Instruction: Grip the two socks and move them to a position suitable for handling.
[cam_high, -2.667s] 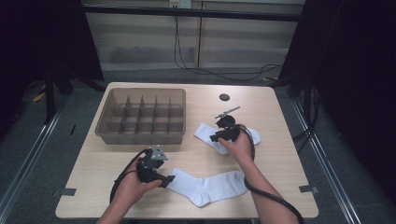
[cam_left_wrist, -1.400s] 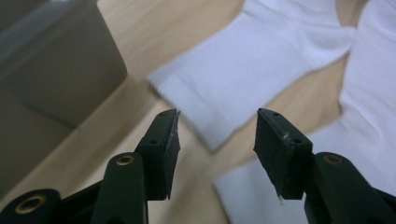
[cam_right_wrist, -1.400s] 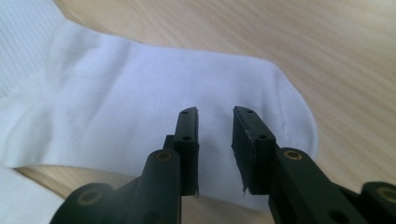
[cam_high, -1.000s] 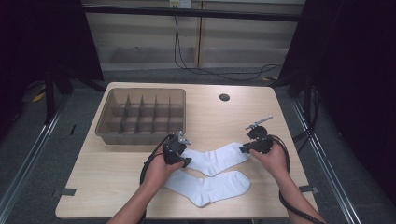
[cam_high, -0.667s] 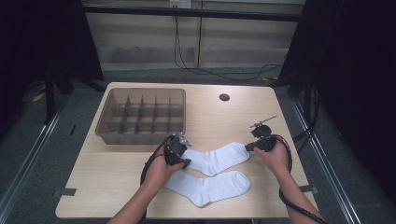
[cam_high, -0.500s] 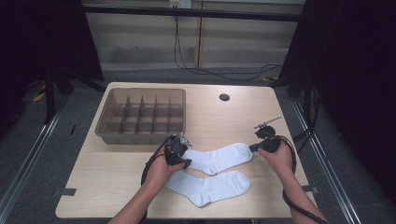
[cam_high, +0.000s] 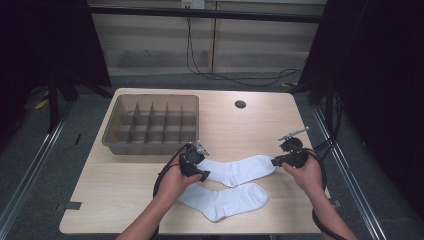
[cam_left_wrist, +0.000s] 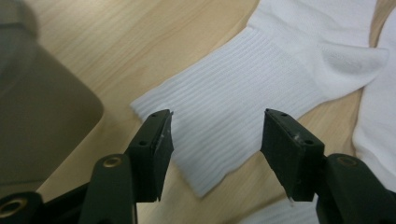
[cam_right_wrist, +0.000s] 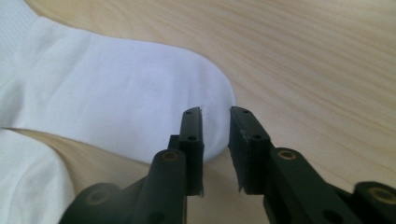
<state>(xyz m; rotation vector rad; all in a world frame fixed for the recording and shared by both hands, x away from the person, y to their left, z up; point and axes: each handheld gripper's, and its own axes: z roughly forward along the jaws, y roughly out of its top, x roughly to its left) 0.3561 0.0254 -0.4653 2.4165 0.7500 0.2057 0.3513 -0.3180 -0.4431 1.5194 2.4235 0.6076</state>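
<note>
Upper white sock (cam_high: 235, 170) spread flat beside the lower sock (cam_high: 225, 200), left gripper (cam_left_wrist: 215, 135) just widened, gaping over its ribbed cuff, right gripper (cam_right_wrist: 215, 126) slightly parted off its toe; pairing and binning in the divided tray (cam_high: 152, 145) left.

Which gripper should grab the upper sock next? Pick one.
Left. The left gripper has open jaws straddling the upper sock at its ribbed cuff; the right gripper sits just off its toe.
</note>
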